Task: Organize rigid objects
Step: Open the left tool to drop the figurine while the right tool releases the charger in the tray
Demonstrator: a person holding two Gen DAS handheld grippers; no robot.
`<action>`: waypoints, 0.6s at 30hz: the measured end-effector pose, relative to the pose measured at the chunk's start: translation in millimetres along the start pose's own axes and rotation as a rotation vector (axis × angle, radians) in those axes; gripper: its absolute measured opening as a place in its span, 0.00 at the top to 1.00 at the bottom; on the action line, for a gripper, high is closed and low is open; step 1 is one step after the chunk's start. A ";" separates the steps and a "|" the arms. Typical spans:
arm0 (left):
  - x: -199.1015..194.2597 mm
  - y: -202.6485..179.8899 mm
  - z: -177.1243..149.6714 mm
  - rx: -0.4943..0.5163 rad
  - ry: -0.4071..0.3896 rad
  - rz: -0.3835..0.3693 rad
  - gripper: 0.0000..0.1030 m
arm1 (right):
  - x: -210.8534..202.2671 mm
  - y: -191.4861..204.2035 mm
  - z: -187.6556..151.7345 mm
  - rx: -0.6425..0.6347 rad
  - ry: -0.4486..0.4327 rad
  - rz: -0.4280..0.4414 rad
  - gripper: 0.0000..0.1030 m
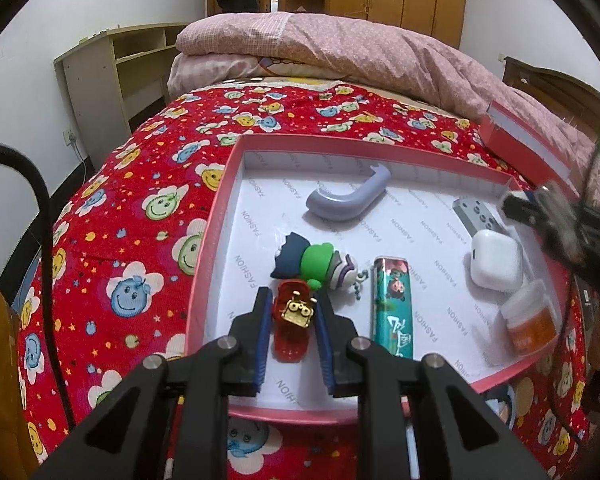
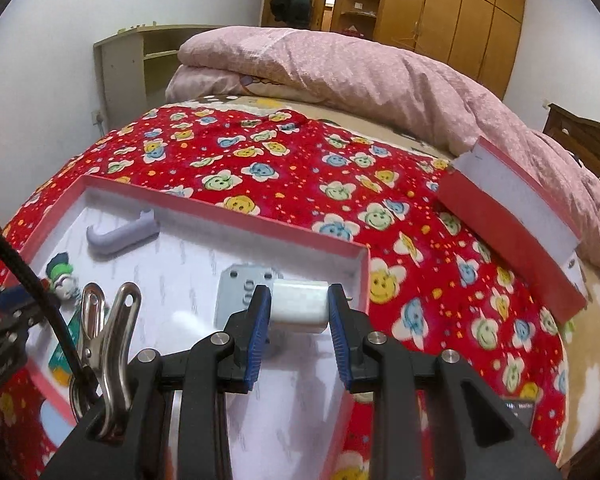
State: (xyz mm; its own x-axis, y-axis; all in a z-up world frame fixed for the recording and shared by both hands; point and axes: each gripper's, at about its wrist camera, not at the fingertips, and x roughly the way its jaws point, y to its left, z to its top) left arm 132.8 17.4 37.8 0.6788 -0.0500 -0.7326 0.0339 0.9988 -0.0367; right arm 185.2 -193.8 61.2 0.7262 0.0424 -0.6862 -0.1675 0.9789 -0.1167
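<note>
1. Left gripper (image 1: 293, 312) jaws pinch a red toy car (image 1: 290, 334) with a gold piece on top; the blue pads press both its sides, low over the near-left part of the tray (image 1: 216, 216).
2. Right gripper (image 2: 299, 304) jaws pinch a small white block (image 2: 299, 304) between the blue pads, above the tray's far right corner. Left view shows this gripper as a blurred dark shape at the tray's right edge.
3. Steel clip (image 2: 108, 340) hangs on the right gripper's left side, next to a black cable.
4. Tray: shallow pink-rimmed box lid, white liner, sitting on the red smiley-print blanket (image 1: 140, 184) on the bed.
5. Tray contents, outward from the car: green-and-navy figure (image 1: 316, 262) just beyond it; teal patterned lighter (image 1: 392, 308) to its right; white earbud case (image 1: 494, 260) and orange jar with white lid (image 1: 530, 318) near the right wall; grey controller (image 1: 476, 216) at the far right; lilac curved handle (image 1: 350, 198) near the far wall.
6. Second red box part (image 2: 516, 220) lies on the blanket, well apart from the tray, against the pink quilt (image 2: 340, 68).
</note>
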 end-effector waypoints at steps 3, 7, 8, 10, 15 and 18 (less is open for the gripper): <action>0.0 -0.1 -0.1 -0.002 0.000 0.000 0.79 | 7.4 1.6 4.0 -0.003 0.006 -0.001 0.71; 0.5 -0.3 0.0 0.001 0.000 0.004 0.79 | 15.0 0.8 6.6 0.000 0.011 -0.001 0.71; 0.5 -0.3 0.2 0.000 -0.001 0.003 0.79 | 15.6 0.2 7.0 0.002 0.012 0.003 0.70; 0.6 -0.4 0.3 0.000 -0.001 0.000 0.77 | 15.9 -1.5 6.9 0.013 0.015 0.028 0.69; -1.6 -5.7 -0.5 0.020 0.008 -0.015 0.54 | 7.3 0.9 3.0 0.006 -0.005 0.054 0.46; -6.1 -9.0 -1.4 0.030 0.009 -0.008 0.43 | -3.6 2.8 1.8 0.003 -0.026 0.070 0.40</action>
State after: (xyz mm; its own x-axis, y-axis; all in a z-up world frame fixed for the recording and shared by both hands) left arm 127.4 8.7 41.6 0.6720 -0.0574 -0.7383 0.0614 0.9979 -0.0217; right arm 183.3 -190.9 64.6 0.7298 0.1157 -0.6738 -0.2164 0.9740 -0.0671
